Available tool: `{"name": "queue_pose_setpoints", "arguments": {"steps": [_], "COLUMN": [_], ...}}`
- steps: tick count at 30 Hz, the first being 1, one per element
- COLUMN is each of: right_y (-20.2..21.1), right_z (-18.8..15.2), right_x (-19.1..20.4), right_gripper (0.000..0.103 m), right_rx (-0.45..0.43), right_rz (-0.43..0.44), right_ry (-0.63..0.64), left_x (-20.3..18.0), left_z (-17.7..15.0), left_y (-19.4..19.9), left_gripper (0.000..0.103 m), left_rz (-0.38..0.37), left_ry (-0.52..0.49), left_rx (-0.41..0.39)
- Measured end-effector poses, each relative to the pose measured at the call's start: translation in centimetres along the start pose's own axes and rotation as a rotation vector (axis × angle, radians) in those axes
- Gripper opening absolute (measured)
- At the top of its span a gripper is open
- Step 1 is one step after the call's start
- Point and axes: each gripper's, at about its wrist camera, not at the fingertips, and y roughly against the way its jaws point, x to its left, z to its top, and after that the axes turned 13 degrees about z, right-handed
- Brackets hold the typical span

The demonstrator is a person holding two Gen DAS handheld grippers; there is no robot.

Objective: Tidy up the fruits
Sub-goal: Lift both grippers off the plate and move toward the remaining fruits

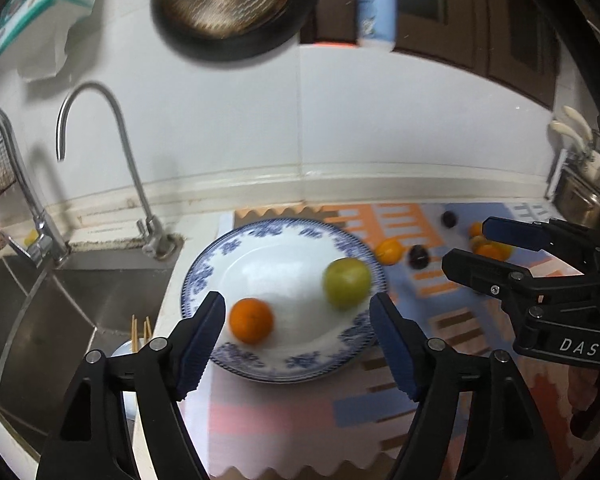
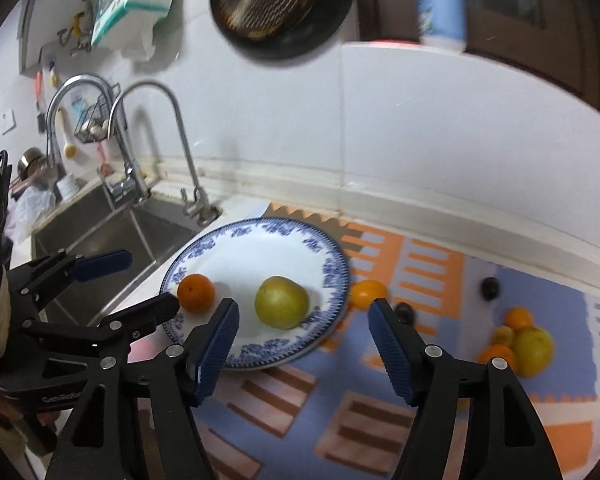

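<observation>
Nearest the cameras, the left gripper (image 1: 296, 336) and the right gripper (image 2: 302, 340) both hang above the plate (image 2: 204, 250) with their jaws spread wide and nothing between the pads. On the plate lie a small orange (image 2: 196, 293), toward the sink-side rim, and a green fruit (image 2: 281, 302) nearer the middle, apart from each other. Just beyond the plate's far rim, on the patterned mat (image 2: 420, 272), rest another orange fruit (image 2: 367, 292) and a dark plum (image 2: 404, 312); farther off sit a second plum (image 2: 490, 288) and a heap of orange and yellow fruit (image 2: 520, 344). These fruits look light, firm, smooth-skinned and prone to rolling, so a gentle pinch across the widest girth suits them. The green fruit's long axis seems to run roughly across the plate; the orange is near round, with no clear heading.
</observation>
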Motion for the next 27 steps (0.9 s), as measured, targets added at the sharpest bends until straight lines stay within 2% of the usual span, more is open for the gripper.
{"name": "queue_pose_setpoints", "arguments": {"steps": [6,13,27], "right_y": [4.3,8.2,11.7], "right_z": [-1.0,-2.3,-3.7], "right_x": [-0.7,-2.6,-8.2], "right_gripper": [0.073,0.073,0.073], "right_rx": [-0.047,-0.086,-0.063], "right_rz": [-0.065,-0.150,-0.232], "right_ry": [-0.026,-0.065,-0.047], "left_x": [-2.6,-5.7,-12.8], "left_z": [0.1,0.2,0.9], "left_y": [2.4,4.0,4.5], "left_gripper": [0.077,0.077,0.077], "left_rz": [-0.037,-0.092,-0.143], "left_ry": [-0.022,-0.044,-0.089], "left_rx": [-0.035,-0.066,-0.098]}}
